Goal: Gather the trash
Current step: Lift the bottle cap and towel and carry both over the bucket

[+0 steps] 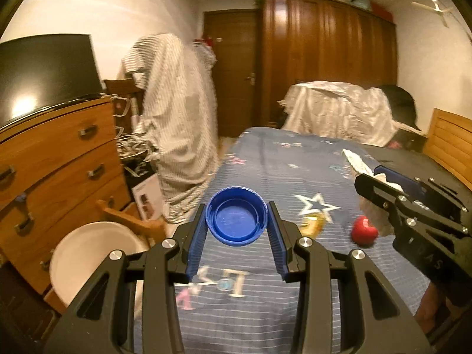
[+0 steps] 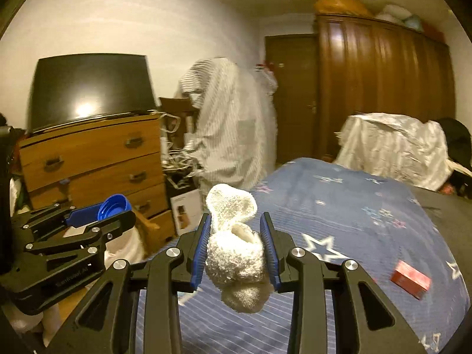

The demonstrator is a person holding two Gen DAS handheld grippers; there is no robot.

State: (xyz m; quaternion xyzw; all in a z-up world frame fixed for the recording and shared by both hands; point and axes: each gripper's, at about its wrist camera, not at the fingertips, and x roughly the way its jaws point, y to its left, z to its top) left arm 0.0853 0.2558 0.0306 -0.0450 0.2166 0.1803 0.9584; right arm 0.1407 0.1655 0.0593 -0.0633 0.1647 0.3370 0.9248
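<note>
My left gripper (image 1: 237, 216) is shut on a blue plastic cap (image 1: 237, 215), open side facing the camera, held above the left edge of the bed. It also shows in the right wrist view (image 2: 113, 206). My right gripper (image 2: 236, 230) is shut on a white fluffy wad (image 2: 236, 253), held above the bed; it shows at the right of the left wrist view (image 1: 365, 177). A white round bin (image 1: 91, 253) stands on the floor beside the bed, below and left of the left gripper. A red round piece (image 1: 364, 231) and a yellow wrapper (image 1: 312, 224) lie on the blue star bedsheet (image 1: 280, 162).
A small red box (image 2: 410, 278) lies on the bed at the right. A wooden dresser (image 1: 56, 159) with a TV (image 1: 44, 70) stands at the left. A cloth-draped rack (image 1: 177, 118), a covered pile (image 1: 339, 112) and a wardrobe (image 1: 324, 44) stand behind.
</note>
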